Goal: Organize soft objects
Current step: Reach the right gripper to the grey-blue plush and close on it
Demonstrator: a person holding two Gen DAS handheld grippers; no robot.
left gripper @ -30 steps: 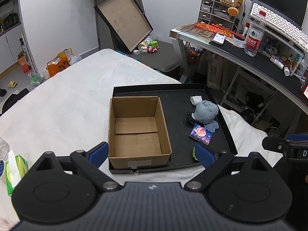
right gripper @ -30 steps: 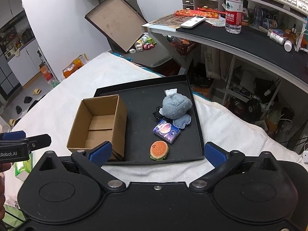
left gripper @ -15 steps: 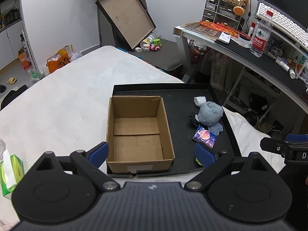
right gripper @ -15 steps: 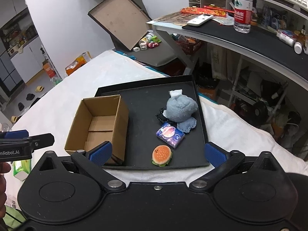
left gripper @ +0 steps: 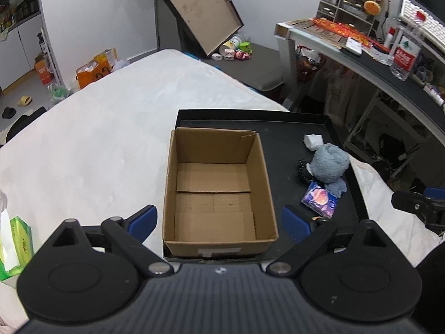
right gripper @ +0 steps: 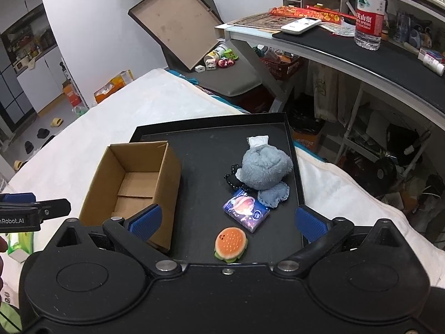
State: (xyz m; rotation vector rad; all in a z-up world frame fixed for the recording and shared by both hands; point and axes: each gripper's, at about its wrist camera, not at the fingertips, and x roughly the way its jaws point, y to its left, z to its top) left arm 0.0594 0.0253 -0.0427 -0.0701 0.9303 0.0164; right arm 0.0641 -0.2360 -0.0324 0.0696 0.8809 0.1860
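An empty cardboard box stands on the left of a black tray on a white bed; the box and the tray also show in the right wrist view. On the tray's right lie a grey plush toy, a purple tissue pack, a burger plush and a small white item. My left gripper is open and empty, just before the box. My right gripper is open and empty, above the burger plush.
A green tissue box lies at the bed's left edge. A desk with a water bottle stands to the right. A tilted board leans at the back, with small items on the floor.
Both grippers have moved forward and lower toward the tray. The box and the toys look nearer. Nothing was taken hold of.
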